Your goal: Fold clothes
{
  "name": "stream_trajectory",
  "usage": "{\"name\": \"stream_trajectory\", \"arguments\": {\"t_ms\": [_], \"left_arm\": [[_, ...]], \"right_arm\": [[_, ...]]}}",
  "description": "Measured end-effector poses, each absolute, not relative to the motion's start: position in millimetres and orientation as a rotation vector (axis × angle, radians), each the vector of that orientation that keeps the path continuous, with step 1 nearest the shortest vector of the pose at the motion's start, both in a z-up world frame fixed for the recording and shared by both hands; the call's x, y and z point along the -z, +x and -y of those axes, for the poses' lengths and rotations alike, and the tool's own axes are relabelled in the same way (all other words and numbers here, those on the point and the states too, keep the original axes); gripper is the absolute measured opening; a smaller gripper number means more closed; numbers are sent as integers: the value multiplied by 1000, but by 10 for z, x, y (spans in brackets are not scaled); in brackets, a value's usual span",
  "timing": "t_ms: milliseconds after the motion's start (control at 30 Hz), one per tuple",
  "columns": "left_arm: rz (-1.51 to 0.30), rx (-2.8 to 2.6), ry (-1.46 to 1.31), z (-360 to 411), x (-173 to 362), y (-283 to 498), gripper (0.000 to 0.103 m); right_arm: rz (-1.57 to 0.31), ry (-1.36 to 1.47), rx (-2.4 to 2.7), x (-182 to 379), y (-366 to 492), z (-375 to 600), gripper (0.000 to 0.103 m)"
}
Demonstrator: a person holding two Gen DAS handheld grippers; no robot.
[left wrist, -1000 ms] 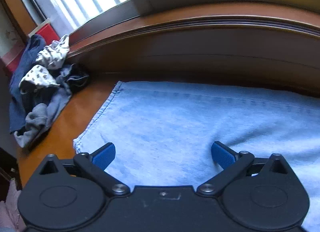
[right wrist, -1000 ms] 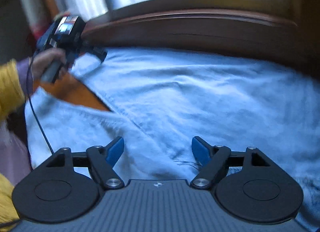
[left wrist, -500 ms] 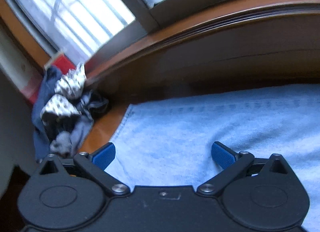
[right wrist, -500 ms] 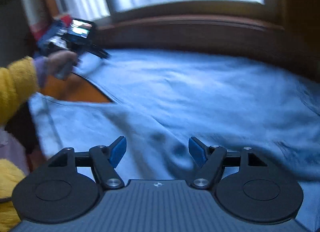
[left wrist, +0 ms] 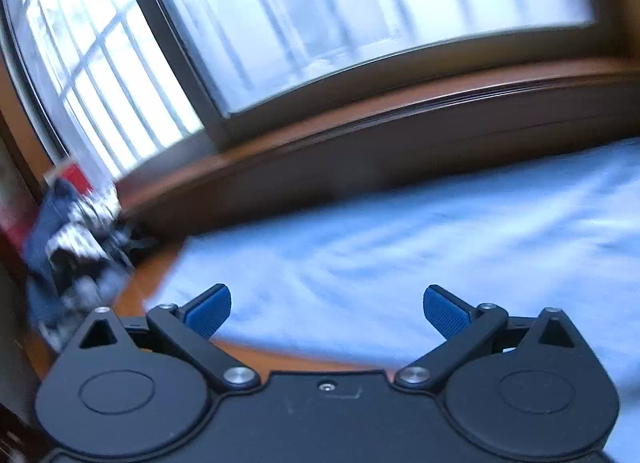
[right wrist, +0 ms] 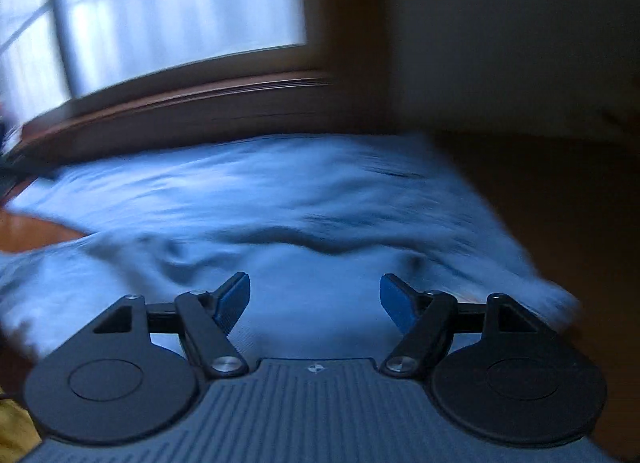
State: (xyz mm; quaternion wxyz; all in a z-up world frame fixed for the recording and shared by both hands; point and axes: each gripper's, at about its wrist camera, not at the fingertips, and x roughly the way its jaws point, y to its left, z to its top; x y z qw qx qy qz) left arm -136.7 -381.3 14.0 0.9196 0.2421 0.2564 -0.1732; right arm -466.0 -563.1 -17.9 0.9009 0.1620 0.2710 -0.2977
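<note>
Blurring hides the jeans' [left wrist: 400,255] detail; both tongs [left wrist: 326,309] [right wrist: 314,299] gape wide, empty.

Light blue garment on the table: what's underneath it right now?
The light blue garment lies on a brown wooden table, bare at the garment's left edge and at its right. What lies beneath the middle is covered.

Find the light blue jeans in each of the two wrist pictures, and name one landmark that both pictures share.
Left wrist view: the light blue jeans fill the middle and right, ahead of the open left gripper.
Right wrist view: the jeans spread across the middle from the left edge, ahead of the open right gripper.
Shared landmark: the brown wooden window sill behind the jeans, below the bright window.
</note>
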Motion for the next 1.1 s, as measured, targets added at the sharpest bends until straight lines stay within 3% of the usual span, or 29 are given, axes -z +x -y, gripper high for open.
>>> {"name": "stream_trajectory", "arguments": {"t_ms": [200,667,700,733,833,1100], "left_arm": [[-564,342,303,3788,-166,-2676,103],[-647,296,253,4425,24,-4697,103],[-624,288,295,4478,58,-4793,103],[-600,280,337,4531,93,-4889,103],[-561,299,415,4688,261,-5033,103],[-452,325,530,5108,610,-5260,103]], "right_arm": [[-513,562,702,401,-5497,6211,75],[-562,671,399,556,-5579,7066,74],[-565,678,377,567,-5584,7127,56],[-569,685,355,578,-5589,7188,20],[-534,731,301,550,-5613,7260,13],[-411,923,170,244,-5595,7362,13]]}}
